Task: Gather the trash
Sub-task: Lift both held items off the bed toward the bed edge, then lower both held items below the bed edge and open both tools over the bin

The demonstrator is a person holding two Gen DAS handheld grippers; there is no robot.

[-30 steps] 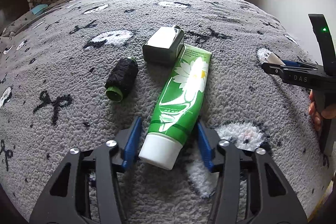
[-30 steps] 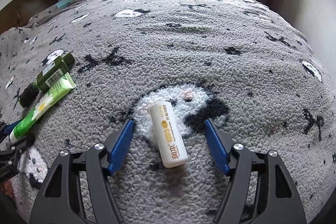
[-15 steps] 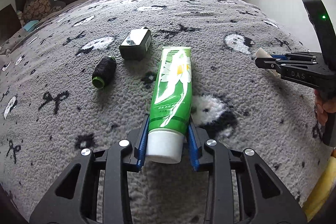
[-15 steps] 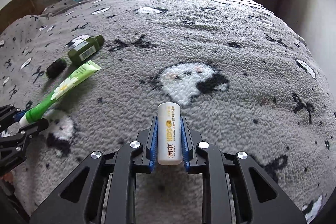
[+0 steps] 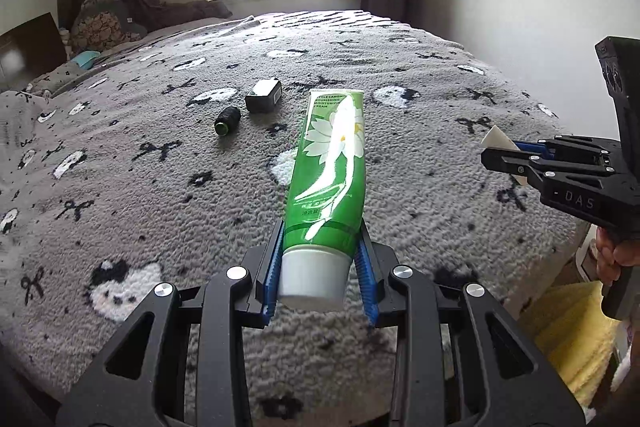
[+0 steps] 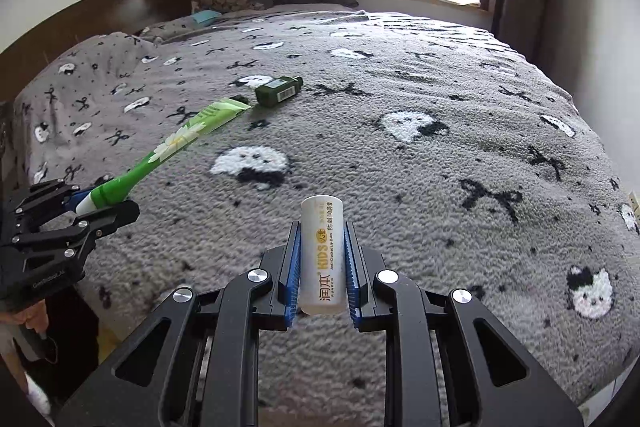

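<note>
Both hands were loaded, so two pieces of trash counted as picked up but not yet thrown away. The left claw (image 5: 320, 267) was closed on the cap end of a green cream tube (image 5: 330, 163), its blue pads pressing the tube's shoulder on either side, the tube sticking out ahead and clear of the bed (image 5: 120, 187). The right claw (image 6: 321, 259) was shut tight on a small white stick (image 6: 322, 251) marked for kids, held between its pads above the grey blanket near the bed's near edge.

Two items were left lying toward the middle of the bed: a dark green bottle (image 5: 263, 95) and, just beside it, a black spool (image 5: 227, 119) with a green end. They were near each other but not touching.

No bin or bag could be made out in either view, though something yellow (image 5: 576, 339) showed below the bed's near right corner; what it was could not be told. By my judgement the task stood roughly half done: the two held pieces needed dropping somewhere, then a second trip for the bottle and spool.
</note>
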